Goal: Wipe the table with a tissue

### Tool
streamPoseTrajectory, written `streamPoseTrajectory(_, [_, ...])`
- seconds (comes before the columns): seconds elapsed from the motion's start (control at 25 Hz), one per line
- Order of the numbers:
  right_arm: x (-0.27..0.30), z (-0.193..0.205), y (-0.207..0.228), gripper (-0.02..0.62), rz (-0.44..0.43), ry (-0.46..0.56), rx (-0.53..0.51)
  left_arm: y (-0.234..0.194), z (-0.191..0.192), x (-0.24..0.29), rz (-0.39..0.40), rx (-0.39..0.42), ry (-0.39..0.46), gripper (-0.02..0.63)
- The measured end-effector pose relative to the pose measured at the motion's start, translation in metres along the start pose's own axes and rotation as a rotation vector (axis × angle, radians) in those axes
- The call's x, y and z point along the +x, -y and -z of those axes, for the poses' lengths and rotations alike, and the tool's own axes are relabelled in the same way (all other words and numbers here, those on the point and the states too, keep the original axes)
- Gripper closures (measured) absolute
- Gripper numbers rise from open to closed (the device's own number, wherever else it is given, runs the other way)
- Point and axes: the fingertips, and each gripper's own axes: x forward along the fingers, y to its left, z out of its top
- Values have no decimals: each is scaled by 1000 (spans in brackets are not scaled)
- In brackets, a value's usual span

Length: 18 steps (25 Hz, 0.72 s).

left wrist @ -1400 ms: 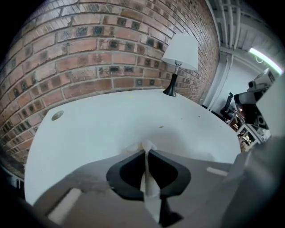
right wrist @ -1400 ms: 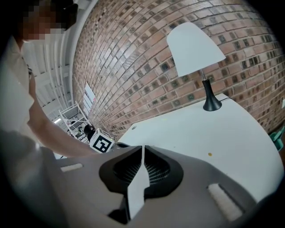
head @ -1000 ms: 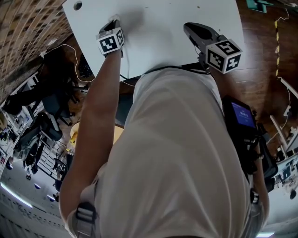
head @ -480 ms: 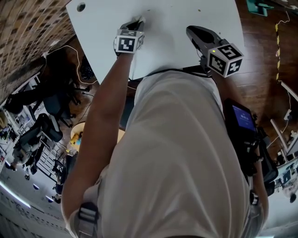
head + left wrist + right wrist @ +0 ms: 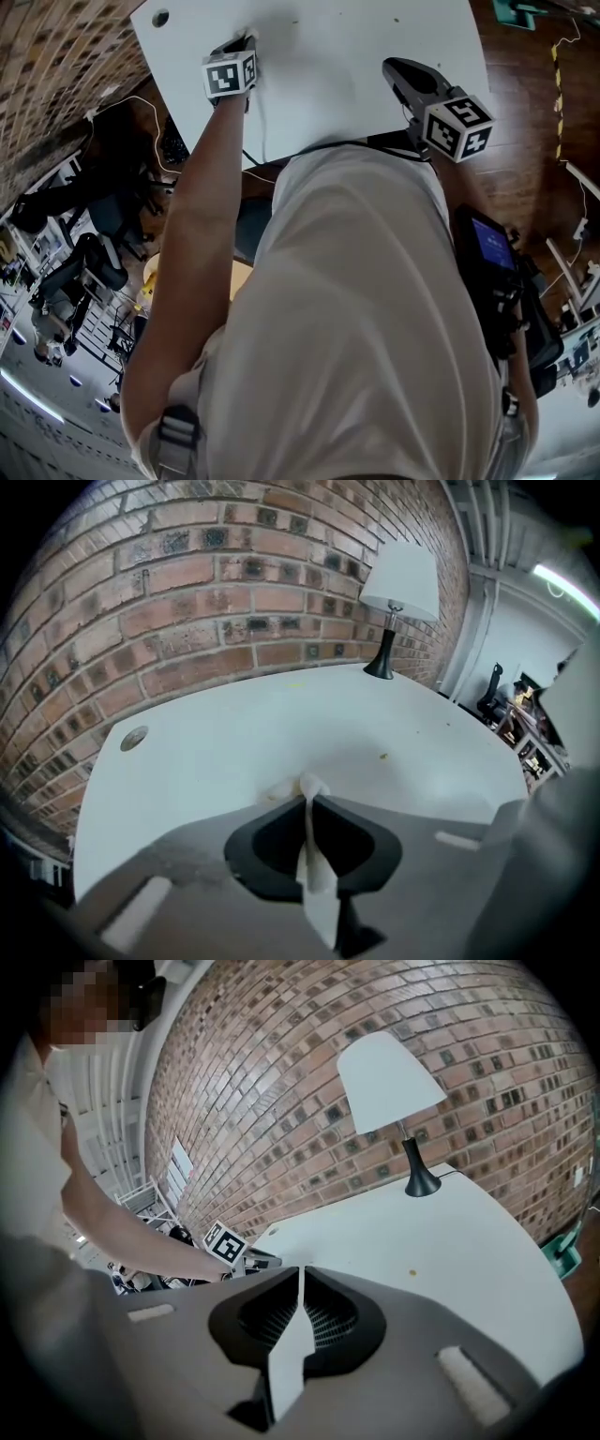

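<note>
Our left gripper (image 5: pixel 242 45) has its jaws clamped on the tissue (image 5: pixel 317 883), tip against the counter (image 5: pixel 328 66) for wiping; our right gripper (image 5: pixel 401 73), jaws together and empty, hovers aside.

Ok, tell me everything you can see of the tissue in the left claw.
The tissue is white, thin and soft-looking, squeezed into a narrow strip between the shut jaws of the left claw. A small crumpled wad pokes out past the jaw tips and appears to press on the white table. No tears or stains show on the visible part. In the head view the claw hides it.
</note>
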Motion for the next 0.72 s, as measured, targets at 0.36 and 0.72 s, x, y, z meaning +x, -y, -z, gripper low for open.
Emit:
streamPoseTrajectory(0.36, [18, -2, -1, 572, -20, 15, 17, 84, 24, 7, 240, 77, -62, 581])
streamPoseTrajectory(0.72, [17, -4, 2, 572, -9, 19, 24, 49, -19, 3, 207, -86, 104, 580])
